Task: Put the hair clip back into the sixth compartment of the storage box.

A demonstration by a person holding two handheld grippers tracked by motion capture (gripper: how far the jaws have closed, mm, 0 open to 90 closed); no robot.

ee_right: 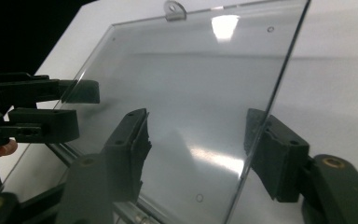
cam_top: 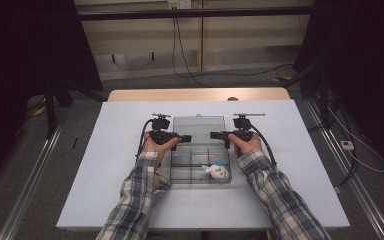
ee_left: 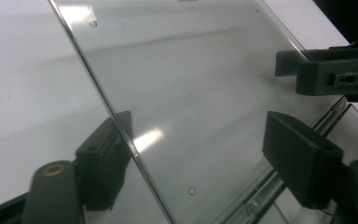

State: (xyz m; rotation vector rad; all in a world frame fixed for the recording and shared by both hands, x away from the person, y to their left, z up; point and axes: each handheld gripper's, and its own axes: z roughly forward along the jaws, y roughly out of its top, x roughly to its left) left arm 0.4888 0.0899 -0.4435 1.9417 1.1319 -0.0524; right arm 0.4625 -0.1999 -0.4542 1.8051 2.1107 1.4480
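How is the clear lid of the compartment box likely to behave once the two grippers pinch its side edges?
The clear lid looks like a thin, flat, glossy sheet, so it is probably stiff, light and slippery between the pads. It seems hinged to the box, so it would likely swing rather than lift free. The left gripper and right gripper straddle its edges, not clamped.

Right gripper point(ee_right: 193, 149) jaws straddle the clear lid's point(ee_right: 191, 84) edge — gaps visible; left gripper point(ee_right: 81, 109) opposite.

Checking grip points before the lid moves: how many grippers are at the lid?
2: left gripper at the lid's left edge, right gripper at its right edge, jaws straddling each edge.
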